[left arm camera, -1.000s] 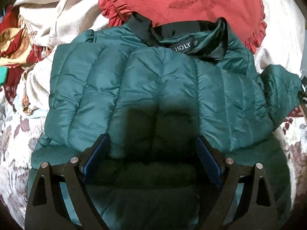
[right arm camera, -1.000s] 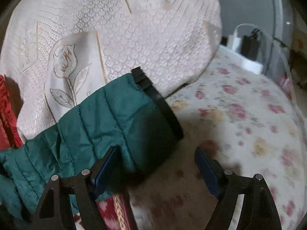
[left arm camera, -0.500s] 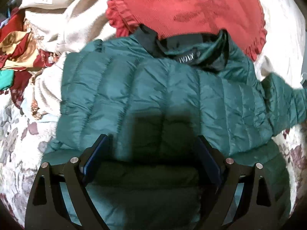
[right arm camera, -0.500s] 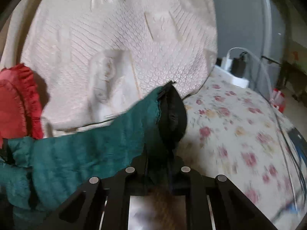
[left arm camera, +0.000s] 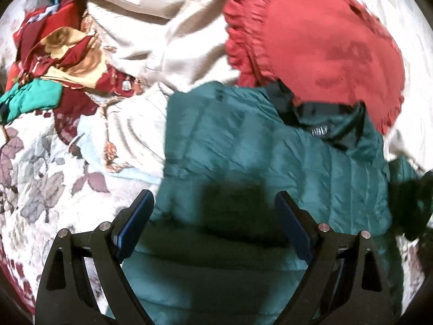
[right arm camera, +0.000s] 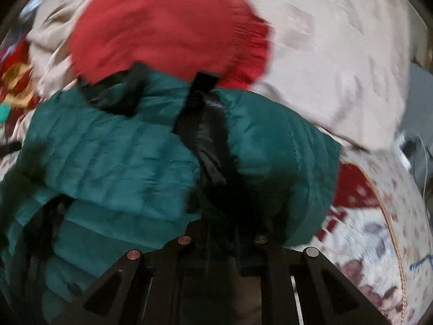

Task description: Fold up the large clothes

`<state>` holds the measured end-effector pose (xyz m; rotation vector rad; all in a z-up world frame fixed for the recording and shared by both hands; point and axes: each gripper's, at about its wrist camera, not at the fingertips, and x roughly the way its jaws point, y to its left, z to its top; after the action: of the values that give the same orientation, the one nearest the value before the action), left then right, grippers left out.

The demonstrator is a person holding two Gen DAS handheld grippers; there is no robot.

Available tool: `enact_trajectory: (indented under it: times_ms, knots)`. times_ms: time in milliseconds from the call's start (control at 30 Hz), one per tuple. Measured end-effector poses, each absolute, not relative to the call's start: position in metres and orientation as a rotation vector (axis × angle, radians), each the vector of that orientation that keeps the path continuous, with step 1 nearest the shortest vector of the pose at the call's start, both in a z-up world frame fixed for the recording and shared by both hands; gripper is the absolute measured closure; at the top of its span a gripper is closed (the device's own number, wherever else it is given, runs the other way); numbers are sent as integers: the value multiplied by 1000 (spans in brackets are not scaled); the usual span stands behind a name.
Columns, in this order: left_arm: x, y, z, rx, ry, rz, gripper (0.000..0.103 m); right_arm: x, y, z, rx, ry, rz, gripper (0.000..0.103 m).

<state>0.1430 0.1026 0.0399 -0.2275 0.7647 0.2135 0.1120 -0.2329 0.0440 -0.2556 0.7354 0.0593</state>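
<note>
A dark green quilted puffer jacket (left arm camera: 243, 157) lies on the bed, its black collar toward a red pillow. My left gripper (left arm camera: 213, 224) is open and empty, hovering over the jacket's lower body. My right gripper (right arm camera: 222, 233) is shut on the jacket's sleeve (right arm camera: 270, 162) at its black cuff (right arm camera: 208, 140) and holds it lifted over the jacket's body (right arm camera: 108, 157). The right sleeve and cuff show blurred at the right edge of the left wrist view (left arm camera: 411, 197).
A red ruffled round pillow (left arm camera: 319, 43) and cream embossed bedding (right arm camera: 338, 54) lie behind the jacket. A heap of beige, red and gold clothes (left arm camera: 81, 48) sits at the left. The floral bedspread (left arm camera: 40, 168) surrounds it. A power strip with cables (right arm camera: 411, 146) is at the far right.
My right gripper closed on the sleeve cuff and swung it left over the jacket. My left gripper shifted left, staying open.
</note>
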Motion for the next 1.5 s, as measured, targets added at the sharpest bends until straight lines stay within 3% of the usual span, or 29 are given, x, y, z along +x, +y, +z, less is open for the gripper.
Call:
enact_trajectory:
  times_ms: [400,500,567,633,767,833,967,1133,1333,1500]
  knots:
    - [153,128,41,-330,775,240,12,131,-74,10,-269,735,282,90]
    - [156,129,38,-343,785,241,12,136,-62,-7,-338,783,250,69]
    - [158,126,36,-345,791,228,12,130,-65,-3,-316,767,276,42]
    - [158,119,35,-337,791,205,12,122,-72,3,-301,774,292,35]
    - [158,100,34,-309,796,124,12,90,-92,22,-381,787,303,33]
    - [158,87,32,-315,801,59,12,73,-116,29,-422,794,247,24]
    - [166,45,25,-326,817,-175,12,66,-164,21,-398,846,129,22]
    - [175,-10,16,-345,819,-393,12,75,-206,-6,-131,1015,162,22]
    - [183,-37,20,-321,745,-517,12,76,-197,-7,-200,980,175,19]
    - [188,-43,13,-400,841,-761,12,77,-197,-7,-204,976,186,18]
